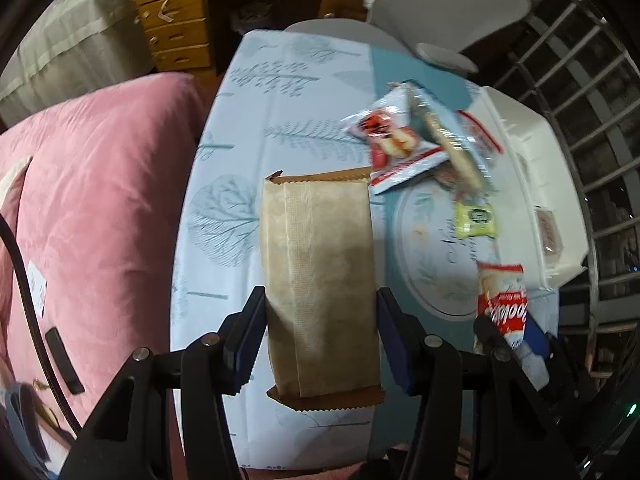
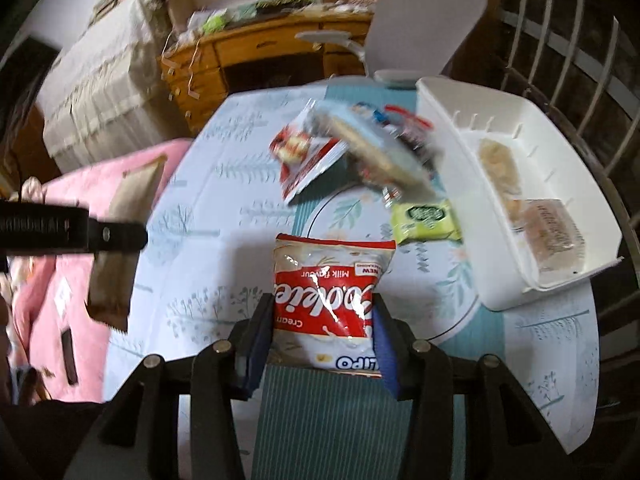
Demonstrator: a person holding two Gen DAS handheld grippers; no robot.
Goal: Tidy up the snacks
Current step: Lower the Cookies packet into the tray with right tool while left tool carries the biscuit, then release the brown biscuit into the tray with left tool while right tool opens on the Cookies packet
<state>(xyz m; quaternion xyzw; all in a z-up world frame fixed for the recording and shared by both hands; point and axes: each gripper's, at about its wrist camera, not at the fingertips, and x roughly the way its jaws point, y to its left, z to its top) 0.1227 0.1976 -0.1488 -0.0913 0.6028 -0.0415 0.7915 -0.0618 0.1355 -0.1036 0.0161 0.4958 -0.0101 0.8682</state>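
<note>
While clamped by left hand-held gripper [image 1: 320,344], tan wrapper [image 1: 320,280]; right hand-held gripper [image 2: 324,332], cookie pack [image 2: 330,292].

**Two wrist views, both angled steeply down over one worktop**

Each fisheye camera looks forward along its own fingers, close above the worktop [image 1: 304,92]. The left wrist view hangs nearer the pink bedding [image 1: 100,184]; the right wrist view sits nearer the white bin [image 2: 452,128]. Both share the patterned cloth, snack pile [image 2: 360,148] and chair [image 2: 424,20].

Home bedroom, pink quilt [image 1: 92,208], wooden drawers [image 1: 176,36], tablecloth-covered table [image 1: 280,92], barred window [image 1: 592,120]
</note>
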